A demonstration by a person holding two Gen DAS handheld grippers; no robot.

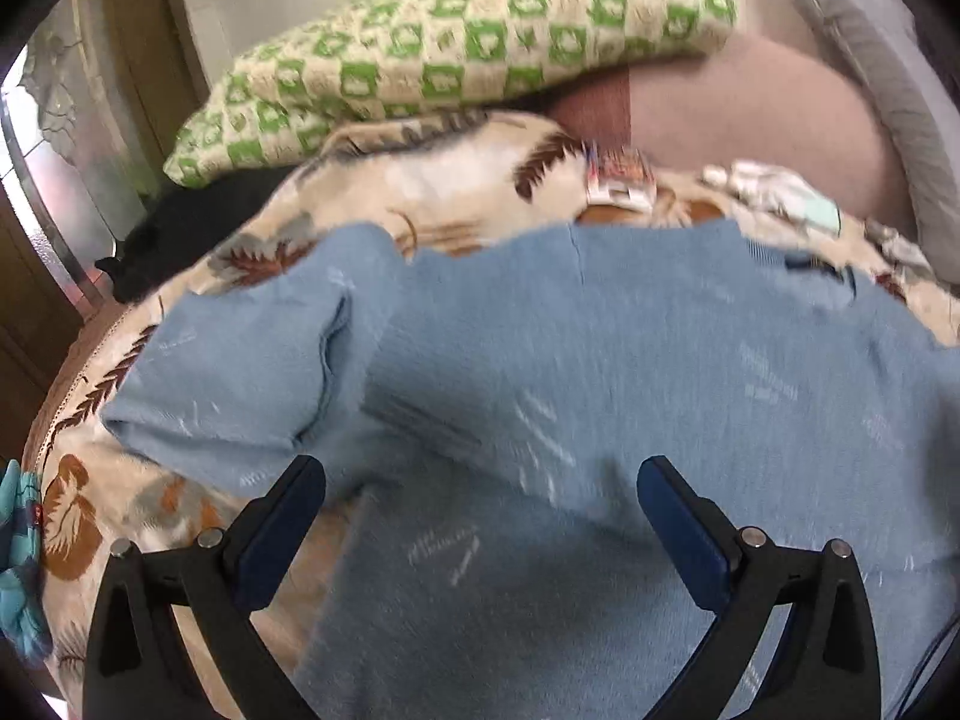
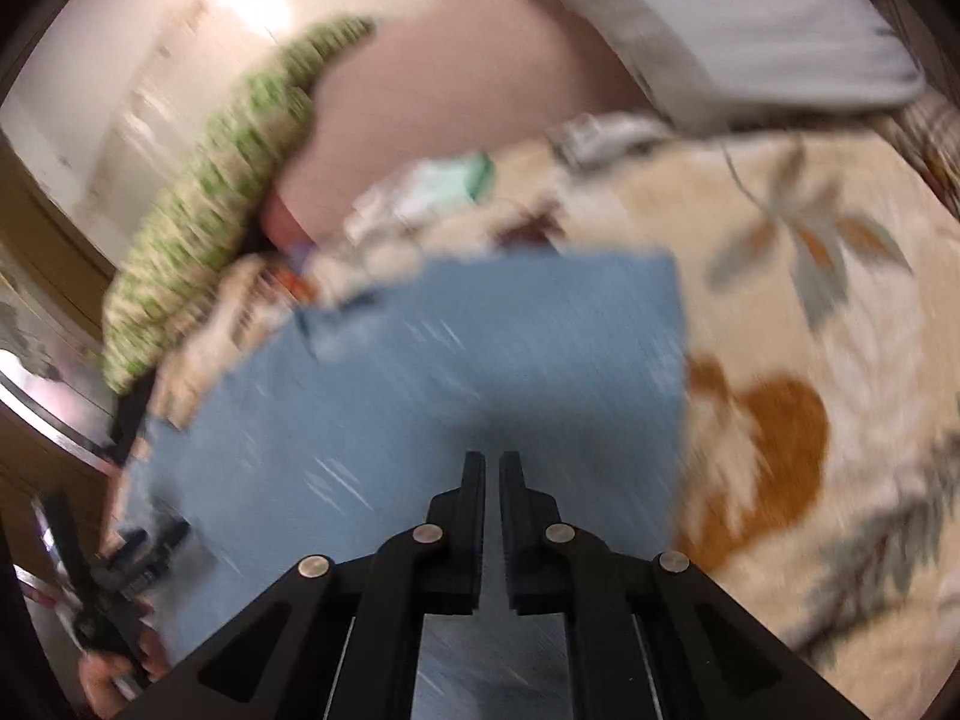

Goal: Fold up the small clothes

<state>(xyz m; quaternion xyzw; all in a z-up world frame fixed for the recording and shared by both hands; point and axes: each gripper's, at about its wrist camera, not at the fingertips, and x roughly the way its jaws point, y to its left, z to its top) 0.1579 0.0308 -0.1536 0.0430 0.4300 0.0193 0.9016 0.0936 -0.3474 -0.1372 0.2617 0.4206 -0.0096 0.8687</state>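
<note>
Lying spread across the leaf-print blanket (image 1: 432, 192), the blue garment (image 1: 600, 372), one sleeve (image 1: 240, 372) folded over at the left and a dark collar tag showing at the far right edge. Hovering low over the near hem, the left gripper (image 1: 480, 486), fingers (image 1: 282, 534) standing wide apart with nothing between them, cloth filling the gap beneath. Sitting over the same blue garment (image 2: 456, 372) in the right wrist view, the right gripper (image 2: 492, 462), its fingers (image 2: 474, 516) drawn almost together with only a thin slit between; possibly nipping a fold of the fabric there, but blurring too heavily to tell for sure. Showing a straight edge along the right side, the cloth against the blanket (image 2: 810, 312). Peeking in at the lower left of that view, the left gripper (image 2: 150, 546), apparently resting at the garment's corner. Lying beyond the garment, a green checked pillow (image 1: 456, 48) leaning on a pink cushion (image 1: 750, 114), a grey pillow (image 1: 876, 72) at the right, and some small pale folded items (image 1: 780, 192) near the blanket's far edge. Smearing badly throughout, the right wrist view.
</note>
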